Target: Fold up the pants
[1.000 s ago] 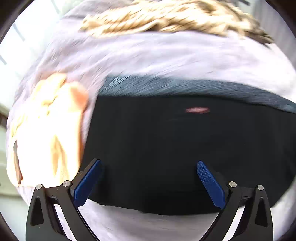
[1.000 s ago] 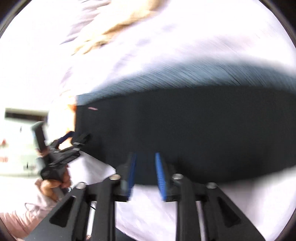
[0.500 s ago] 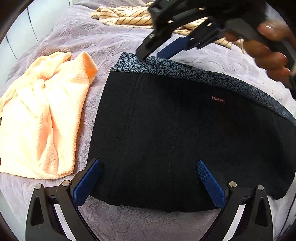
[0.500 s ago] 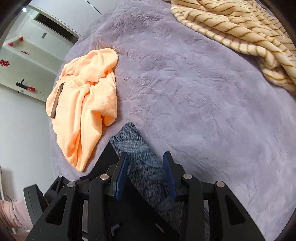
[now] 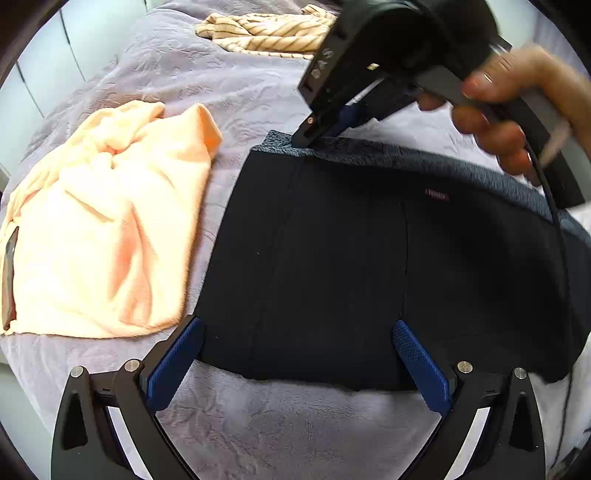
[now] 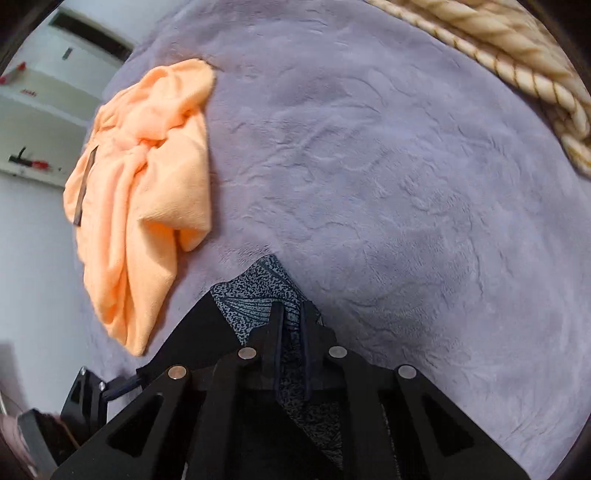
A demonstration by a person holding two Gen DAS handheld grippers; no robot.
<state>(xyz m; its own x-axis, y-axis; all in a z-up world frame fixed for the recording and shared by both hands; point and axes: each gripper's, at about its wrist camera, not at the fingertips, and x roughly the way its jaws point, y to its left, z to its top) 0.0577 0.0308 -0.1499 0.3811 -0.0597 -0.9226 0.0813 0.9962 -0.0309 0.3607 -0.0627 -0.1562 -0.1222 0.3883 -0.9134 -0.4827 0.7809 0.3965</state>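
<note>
The black pants point(image 5: 369, 258) lie flat on the purple blanket point(image 5: 258, 424). The right gripper point(image 6: 293, 317) has just been closing and now pinches the patterned waistband point(image 6: 255, 291) (only a thin edge). The left gripper point(image 5: 295, 354) hangs open above the hem. That shallow bite could slip when lifted.

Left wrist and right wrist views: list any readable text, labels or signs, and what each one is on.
Small red tag on the black pants: blurred in this frame, not readable.
Pale marks on the body of the right claw: shapes, no letters I can make out.
Red marks on the white shelf, right wrist view: too small to read.
Orange towel and striped cloth: no text.
</note>
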